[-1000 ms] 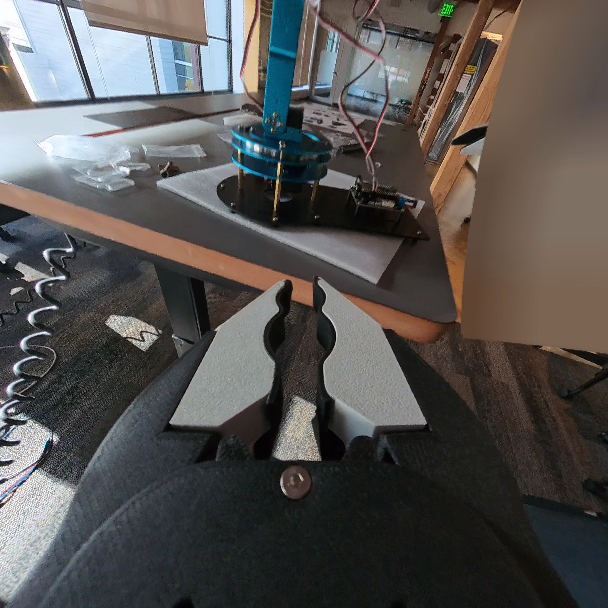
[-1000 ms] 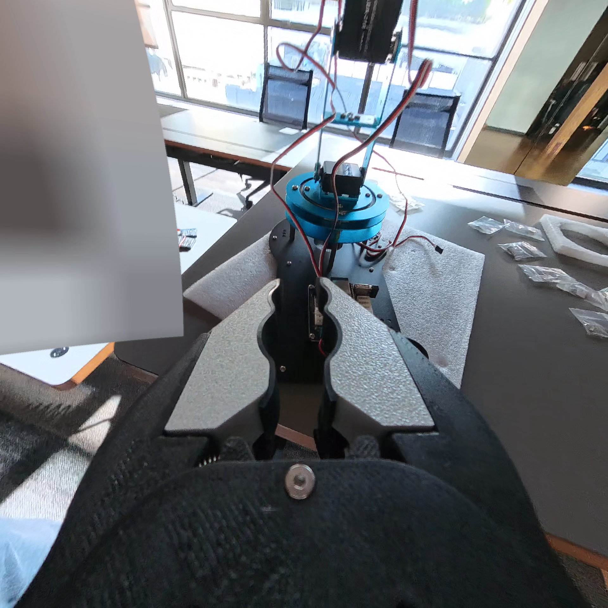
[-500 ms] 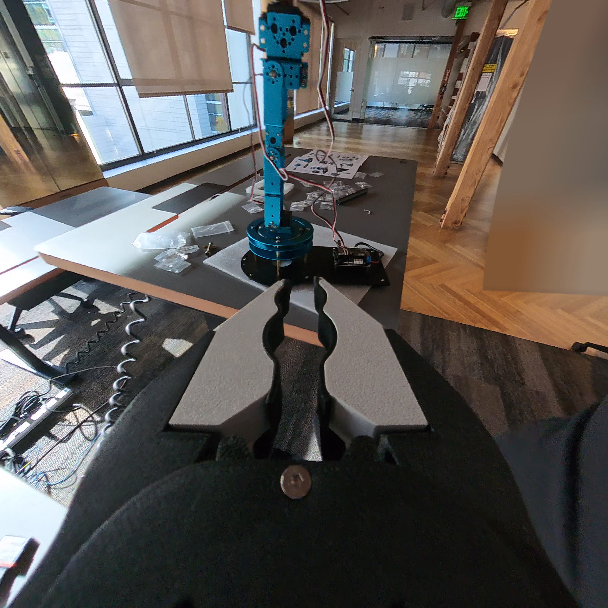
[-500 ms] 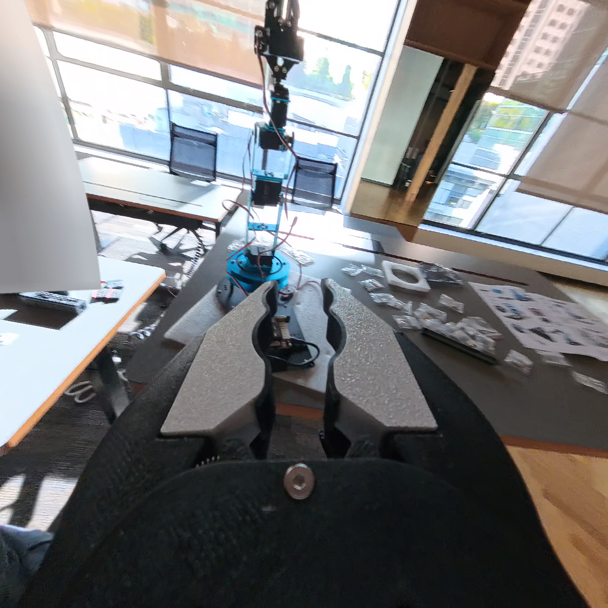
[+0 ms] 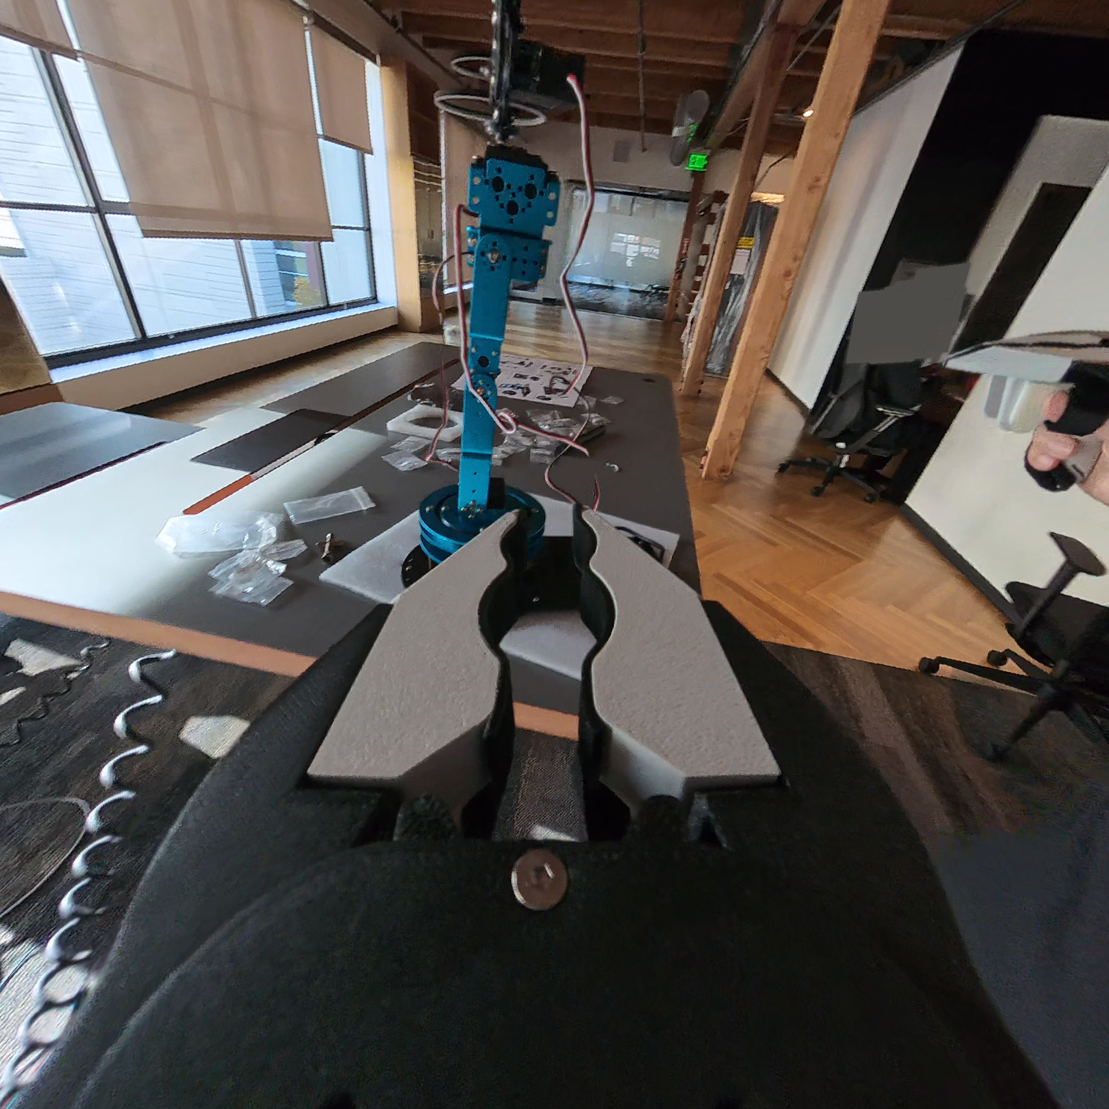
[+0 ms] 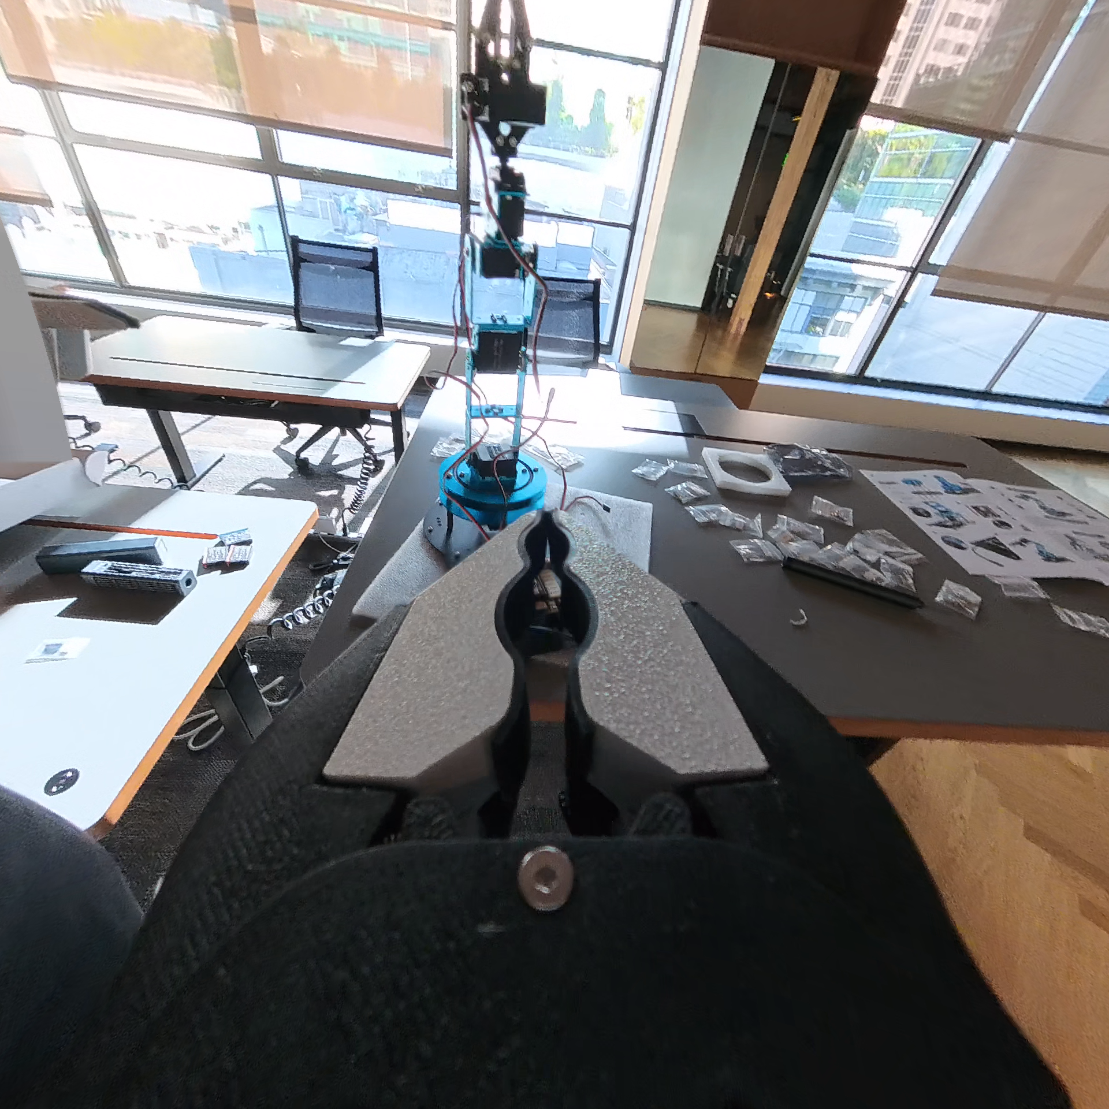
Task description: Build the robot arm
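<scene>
A blue robot arm kit [image 5: 480,384] with red and white wires stands upright on a white foam sheet [image 5: 366,570] on a dark table [image 5: 648,432]. My left gripper [image 5: 546,516] is held off the table's near edge, slightly open and empty, pointing at the kit's round base. My right gripper [image 6: 543,516] is shut with its tips touching and holds nothing; it points at the same kit [image 6: 495,372] from the table's end. The right gripper also shows at the far right of the left wrist view [image 5: 1032,366], held by a hand.
Several small plastic bags [image 6: 798,540], a white foam frame [image 6: 744,474], a black bar [image 6: 852,582] and a printed sheet [image 6: 990,528] lie on the table. A white desk [image 6: 120,630] stands left, an office chair [image 5: 1050,636] right, a coiled cable [image 5: 108,780] on the floor. About 35 centimeters separates my left fingertips from my right.
Both grippers have drawn back and risen from the table, so the whole kit now shows. The right gripper's fingers have closed until the tips touch. The left gap is slightly wider.
</scene>
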The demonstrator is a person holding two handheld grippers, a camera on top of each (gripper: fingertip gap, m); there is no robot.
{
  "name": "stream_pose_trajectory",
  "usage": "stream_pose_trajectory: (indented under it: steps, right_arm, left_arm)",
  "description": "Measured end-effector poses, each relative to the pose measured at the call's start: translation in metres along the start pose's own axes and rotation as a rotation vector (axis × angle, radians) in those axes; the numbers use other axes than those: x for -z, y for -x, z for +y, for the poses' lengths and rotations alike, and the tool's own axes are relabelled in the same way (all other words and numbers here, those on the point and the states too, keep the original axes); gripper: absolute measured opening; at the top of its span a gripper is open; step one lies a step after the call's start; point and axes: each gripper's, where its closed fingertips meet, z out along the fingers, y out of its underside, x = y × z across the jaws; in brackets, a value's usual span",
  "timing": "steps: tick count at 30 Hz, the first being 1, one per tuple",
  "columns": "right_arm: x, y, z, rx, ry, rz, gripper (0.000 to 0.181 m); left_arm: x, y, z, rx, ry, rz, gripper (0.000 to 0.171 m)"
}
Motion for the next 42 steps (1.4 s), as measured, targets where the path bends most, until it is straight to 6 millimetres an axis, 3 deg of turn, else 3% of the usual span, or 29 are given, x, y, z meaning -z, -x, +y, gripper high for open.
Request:
stream_pose_trajectory:
  steps: [5, 9, 12, 14, 18, 21, 23, 25, 28, 31, 34, 37, 42]
  right_arm:
    - [0.042, -0.024, 0.021, 0.009, 0.034, 0.093, 0.000]
    - [0.099, -0.087, 0.047, -0.014, 0.064, 0.239, 0.000]
    - [0.155, -0.154, 0.063, -0.051, 0.034, 0.364, 0.000]
    - [0.193, -0.202, 0.081, -0.076, 0.040, 0.431, 0.000]
    - [0.257, -0.317, 0.137, -0.095, 0.180, 0.540, 0.000]
    - [0.274, -0.405, 0.167, -0.182, 0.286, 0.519, 0.000]
    - [0.260, -0.454, 0.165, -0.207, 0.283, 0.449, 0.000]
    - [0.229, -0.494, 0.156, -0.199, 0.277, 0.357, 0.000]
    - [0.165, -0.546, 0.151, -0.120, 0.297, 0.239, 0.000]
    - [0.092, -0.601, 0.159, -0.078, 0.339, 0.227, 0.000]
    - [0.019, -0.649, 0.166, -0.066, 0.346, 0.233, 0.000]
    - [-0.049, -0.685, 0.170, -0.034, 0.353, 0.212, 0.000]
    - [-0.142, -0.737, 0.179, 0.008, 0.425, 0.093, 0.001]
  left_arm:
    - [-0.039, -0.006, -0.016, 0.037, -0.055, 0.078, 0.013]
    - [-0.065, -0.004, -0.039, -0.020, -0.073, -0.013, 0.019]
    - [-0.071, 0.023, -0.052, -0.141, -0.008, -0.283, 0.030]
    - [-0.068, 0.029, -0.067, -0.165, -0.003, -0.421, 0.030]
    - [-0.070, -0.007, -0.105, -0.168, -0.116, -0.636, 0.029]
    - [-0.090, -0.047, -0.125, -0.181, -0.208, -0.794, 0.029]
    - [-0.114, -0.068, -0.132, -0.165, -0.247, -0.840, 0.029]
    - [-0.141, -0.086, -0.136, -0.131, -0.260, -0.856, 0.030]
    - [-0.178, -0.111, -0.142, -0.143, -0.272, -0.859, 0.027]
    - [-0.214, -0.125, -0.143, -0.190, -0.258, -0.888, 0.024]
    - [-0.252, -0.118, -0.125, -0.250, -0.165, -0.960, 0.023]
    - [-0.291, -0.093, -0.107, -0.364, -0.070, -1.050, 0.016]
    - [-0.381, -0.078, -0.103, -0.379, 0.027, -1.038, 0.007]
